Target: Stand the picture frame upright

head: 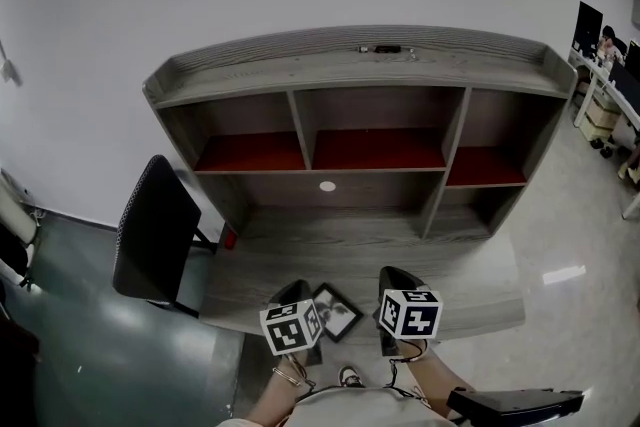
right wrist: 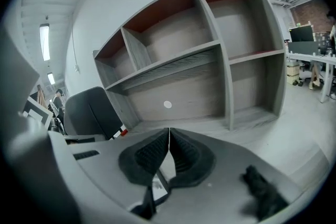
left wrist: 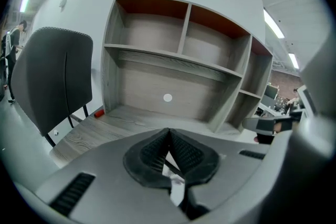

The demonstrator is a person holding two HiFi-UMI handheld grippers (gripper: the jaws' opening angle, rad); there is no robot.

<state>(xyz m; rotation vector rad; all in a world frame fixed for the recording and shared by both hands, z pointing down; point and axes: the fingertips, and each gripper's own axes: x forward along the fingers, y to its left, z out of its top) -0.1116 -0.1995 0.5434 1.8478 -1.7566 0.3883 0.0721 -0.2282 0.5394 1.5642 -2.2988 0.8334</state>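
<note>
At the left end of the grey wood-grain desk with a three-bay shelf hutch (head: 330,245) stands a black mesh-backed office chair (head: 150,230). Near the desk's front edge, the left gripper (left wrist: 169,131) has its jaws pressed together on nothing. Just right of it, the dark-rimmed rectangular picture frame (head: 338,311) lies flat on the desk, close to that same edge and untouched. The right gripper (right wrist: 169,131), further right along the desk's front, is likewise closed and empty. Likely hazards: a closed jaw nudging the flat frame could push it off the desk's front edge. Lifted by one thin rim only, it may pivot and slap back down. No view shows a rear stand.
</note>
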